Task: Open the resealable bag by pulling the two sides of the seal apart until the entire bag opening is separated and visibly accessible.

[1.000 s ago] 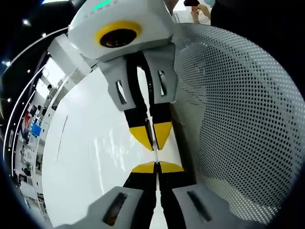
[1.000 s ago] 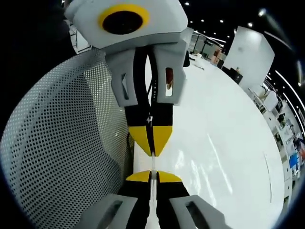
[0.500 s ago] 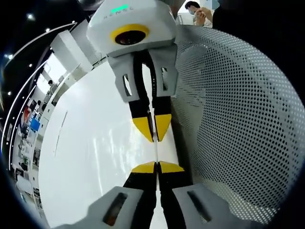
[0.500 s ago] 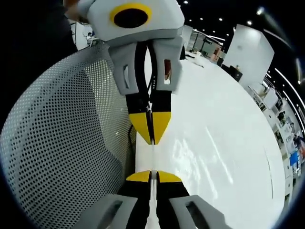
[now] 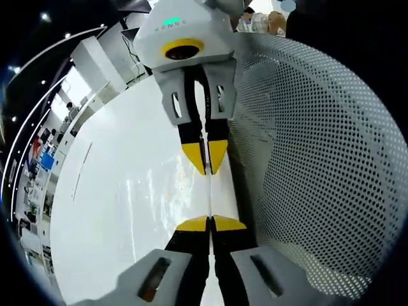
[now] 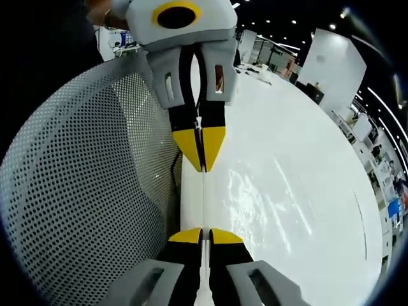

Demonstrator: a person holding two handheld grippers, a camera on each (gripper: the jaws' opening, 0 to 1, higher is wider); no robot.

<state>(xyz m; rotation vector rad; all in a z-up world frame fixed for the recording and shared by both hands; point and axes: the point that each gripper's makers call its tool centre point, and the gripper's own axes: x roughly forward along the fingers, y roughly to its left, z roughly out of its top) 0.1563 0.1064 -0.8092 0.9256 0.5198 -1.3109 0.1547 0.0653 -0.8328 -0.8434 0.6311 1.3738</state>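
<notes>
Between the two facing claws: resealable bag's thin seal edge [image 5: 210, 194] stretched taut | left claw [image 5: 210, 224] clamped on one end | right claw [image 6: 203, 235] clamped on the other | perforated white panel [image 5: 319, 159] beside | glossy white tabletop [image 6: 287, 191] beneath

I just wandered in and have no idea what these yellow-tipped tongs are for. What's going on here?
A person holds a two-jaw gripper in each hand, facing each other over a white table. The left gripper and the right gripper are each clamped on a thin clear strip, the resealable bag's top edge, stretched between their tips. A white perforated panel stands alongside. The bag's opening does not look parted yet; how far the seal has separated cannot be told.
</notes>
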